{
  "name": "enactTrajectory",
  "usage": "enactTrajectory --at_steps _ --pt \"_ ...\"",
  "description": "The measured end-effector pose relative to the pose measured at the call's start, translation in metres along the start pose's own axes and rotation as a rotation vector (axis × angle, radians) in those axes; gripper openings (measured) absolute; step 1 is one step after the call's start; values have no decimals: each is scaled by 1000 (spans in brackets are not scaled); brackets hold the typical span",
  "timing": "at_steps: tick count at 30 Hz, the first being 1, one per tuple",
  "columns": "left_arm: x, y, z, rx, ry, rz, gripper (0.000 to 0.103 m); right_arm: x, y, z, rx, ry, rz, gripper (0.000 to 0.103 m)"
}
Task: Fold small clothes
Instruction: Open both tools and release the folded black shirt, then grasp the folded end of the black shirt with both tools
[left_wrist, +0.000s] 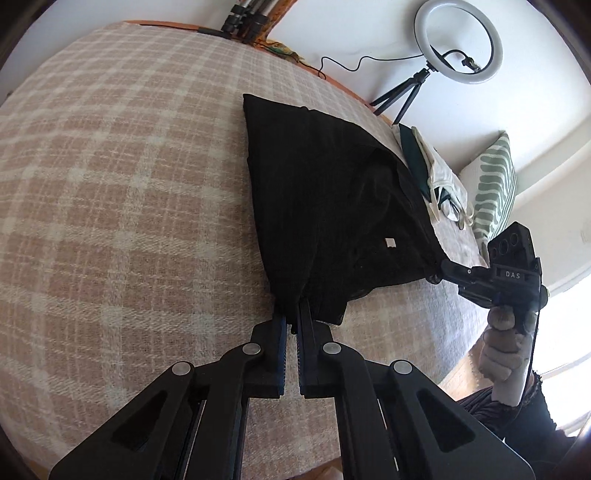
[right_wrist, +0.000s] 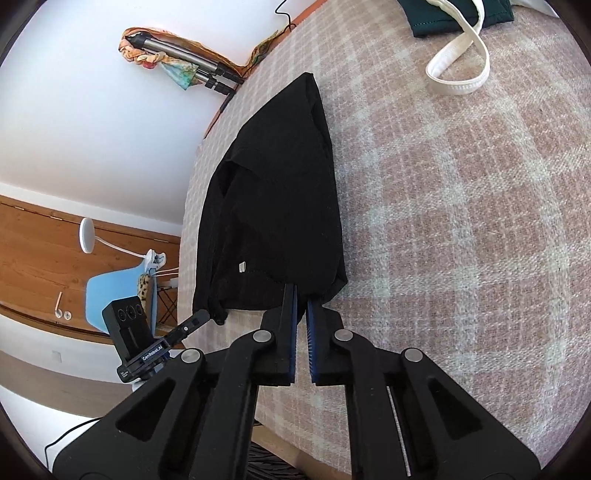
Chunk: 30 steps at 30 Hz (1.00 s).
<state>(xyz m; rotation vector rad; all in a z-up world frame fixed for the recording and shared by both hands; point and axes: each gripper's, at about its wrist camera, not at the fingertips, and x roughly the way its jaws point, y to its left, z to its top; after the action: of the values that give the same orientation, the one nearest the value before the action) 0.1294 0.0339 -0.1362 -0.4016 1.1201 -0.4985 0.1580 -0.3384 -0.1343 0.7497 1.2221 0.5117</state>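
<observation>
Plaid bed (left_wrist: 110, 184): both tongs (left_wrist: 291, 317) (right_wrist: 301, 295) pinch black garment (left_wrist: 325, 192) hem corners; thin bites may slip, center sags.

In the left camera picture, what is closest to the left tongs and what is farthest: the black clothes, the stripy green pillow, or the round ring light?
1. The black garment: nearest, its lower edge pinched in the left tongs.
2. The green striped pillow: farther, off to the right past the blanket's edge.
3. The ring light: farthest, standing by the wall at the top right.

Black garment (left_wrist: 325, 192), pink-and-cream checked blanket (left_wrist: 129, 184)
</observation>
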Motion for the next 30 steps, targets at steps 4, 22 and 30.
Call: enactTrajectory --at_steps 4,22,30 --pt "-12 0 2 25 -22 2 3 -13 -2 2 -1 -22 8 6" --pt "-24 10 88 -43 -166 51 27 -37 22 54 -153 -145 -44 36" --pt "11 11 115 -75 -150 25 27 -1 16 111 -100 -159 -25 36"
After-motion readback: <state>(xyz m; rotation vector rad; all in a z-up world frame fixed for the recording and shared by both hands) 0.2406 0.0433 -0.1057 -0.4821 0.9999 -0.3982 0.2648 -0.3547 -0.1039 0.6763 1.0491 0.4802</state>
